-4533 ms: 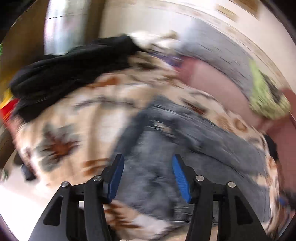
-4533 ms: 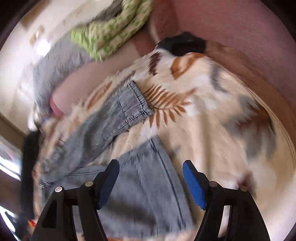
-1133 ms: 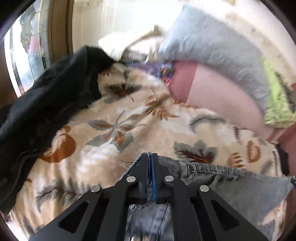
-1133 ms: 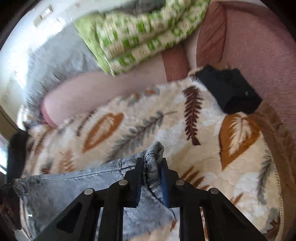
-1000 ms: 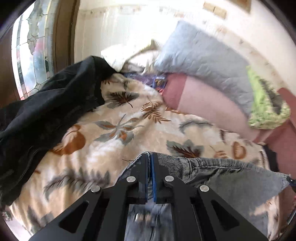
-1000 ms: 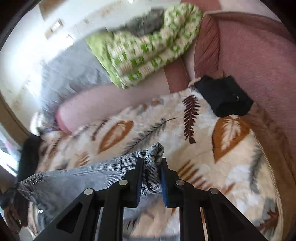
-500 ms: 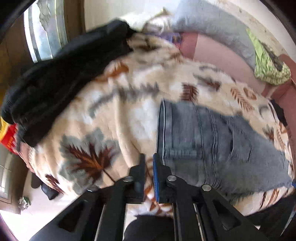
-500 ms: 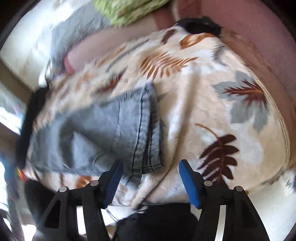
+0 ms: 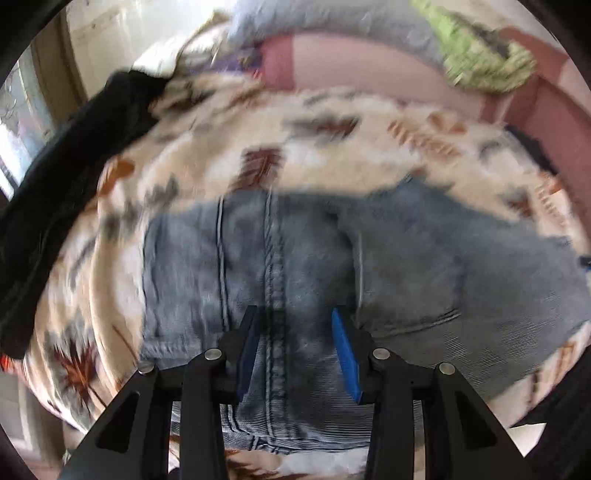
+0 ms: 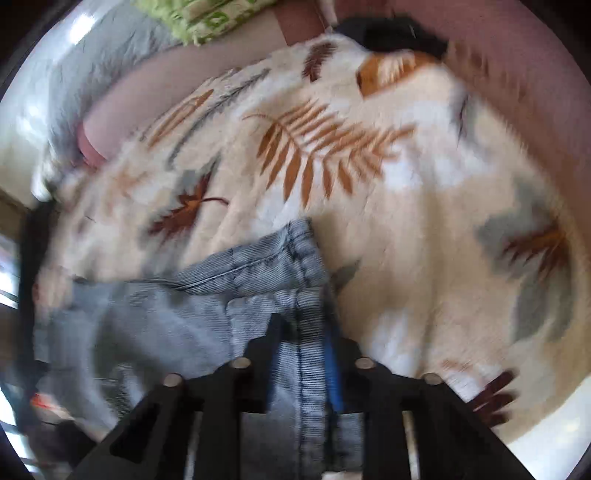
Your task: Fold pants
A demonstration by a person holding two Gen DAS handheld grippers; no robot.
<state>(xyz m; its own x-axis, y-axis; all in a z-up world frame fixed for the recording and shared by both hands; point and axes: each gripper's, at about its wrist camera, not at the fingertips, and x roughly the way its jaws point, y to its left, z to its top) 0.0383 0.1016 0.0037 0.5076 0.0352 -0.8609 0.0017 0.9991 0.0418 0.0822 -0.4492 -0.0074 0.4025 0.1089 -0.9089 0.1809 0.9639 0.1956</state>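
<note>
Our left gripper (image 9: 295, 347) is opening over the jeans (image 9: 295, 258) on the leaf blanket (image 10: 406, 206), gripping nothing; our right gripper (image 10: 303, 354) is closing on their hem.

Bedding and cloth lying about the sofa

A cream plush blanket printed with brown and grey leaves (image 9: 332, 140) is covering the pink sofa seat (image 10: 535, 55); a black garment (image 9: 74, 166) is draping at its edge, a green patterned cloth (image 9: 480, 62) is sitting near a grey pillow (image 9: 332, 18).
</note>
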